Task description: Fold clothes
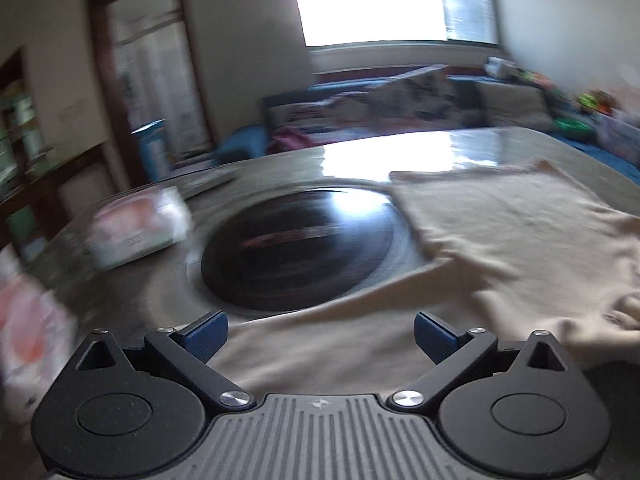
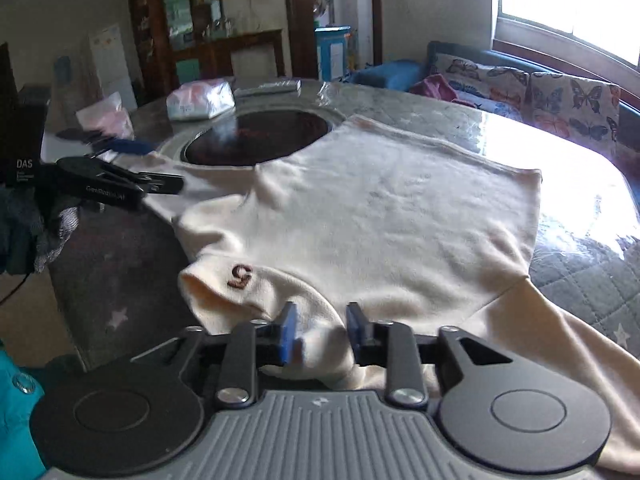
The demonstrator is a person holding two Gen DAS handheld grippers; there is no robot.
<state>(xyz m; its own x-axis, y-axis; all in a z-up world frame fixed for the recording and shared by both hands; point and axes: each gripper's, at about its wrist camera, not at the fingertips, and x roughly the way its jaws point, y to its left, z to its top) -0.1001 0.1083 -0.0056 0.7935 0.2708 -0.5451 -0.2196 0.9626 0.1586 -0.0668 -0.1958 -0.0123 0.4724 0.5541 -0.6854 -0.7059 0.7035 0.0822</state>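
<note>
right gripper (image 2: 320,330) pinching shirt (image 2: 380,208) collar, lower centre; left gripper (image 1: 320,338) wide open, empty. tip: grab sleeve first, lift evenly.

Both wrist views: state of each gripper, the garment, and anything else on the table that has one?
left gripper: open, holding nothing, over the shirt's edge.
right gripper: part-closed around a bunched fold near the collar; grip cannot be confirmed.
cream shirt: spread flat on the table, not yet folded.
tissue pack: lying on the table, untouched.
</note>
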